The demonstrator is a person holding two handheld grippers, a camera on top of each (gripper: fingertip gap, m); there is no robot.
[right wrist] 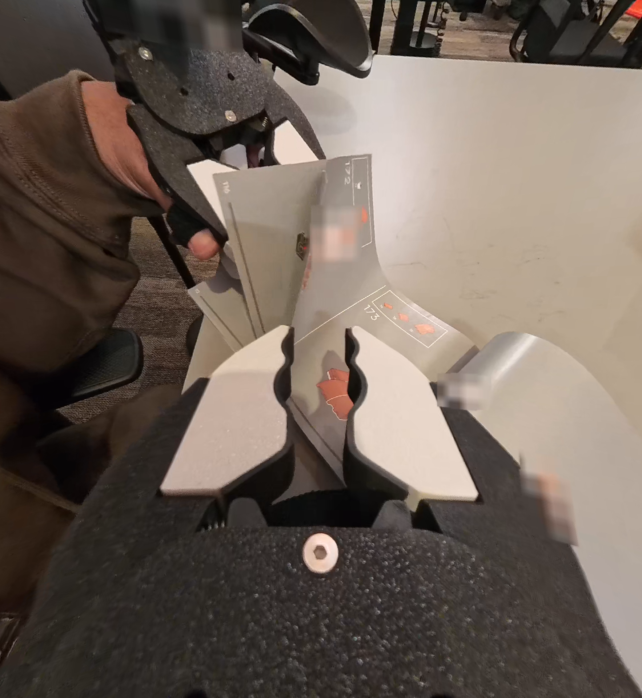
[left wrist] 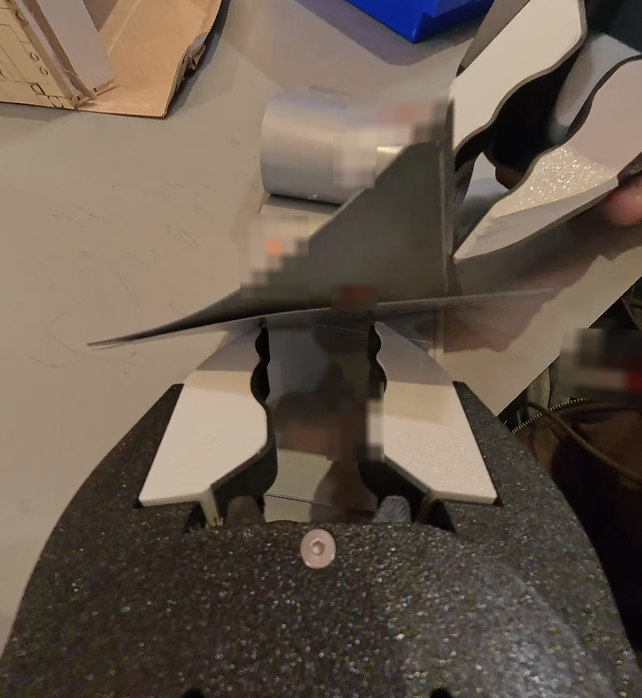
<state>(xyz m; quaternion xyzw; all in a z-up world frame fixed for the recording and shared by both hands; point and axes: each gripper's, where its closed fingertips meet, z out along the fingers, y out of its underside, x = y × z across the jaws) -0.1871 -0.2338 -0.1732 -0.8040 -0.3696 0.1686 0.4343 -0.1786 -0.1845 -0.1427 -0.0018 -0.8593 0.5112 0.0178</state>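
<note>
the left gripper (left wrist: 317, 332) reaches out over a pale grey bench (left wrist: 104, 226), its white fingers (left wrist: 213, 411) spread, with the edge of a grey page (left wrist: 236, 325) lying across their tips; whether the tips actually press on the sheet cannot be told. that page belongs to an open grey booklet (right wrist: 312, 264), its leaves fanned upward above the near edge of the bench, printed with thin lines and small orange-red shapes. the right gripper (right wrist: 319, 332) comes in from the opposite side, its fingers (right wrist: 236, 415) also apart, with a leaf passing through the gap between them; contact is unclear. in the left wrist view, the right gripper sits at upper right with a fingertip of the person's hand (left wrist: 629, 204) on it. a hand in a brown sleeve (right wrist: 47, 226) holds the left gripper. just beyond the booklet, a curled silvery sheet (left wrist: 312, 151) rests on the bench. farther back lie an open cardboard box (left wrist: 142, 56) and a blue object (left wrist: 417, 19).
</note>
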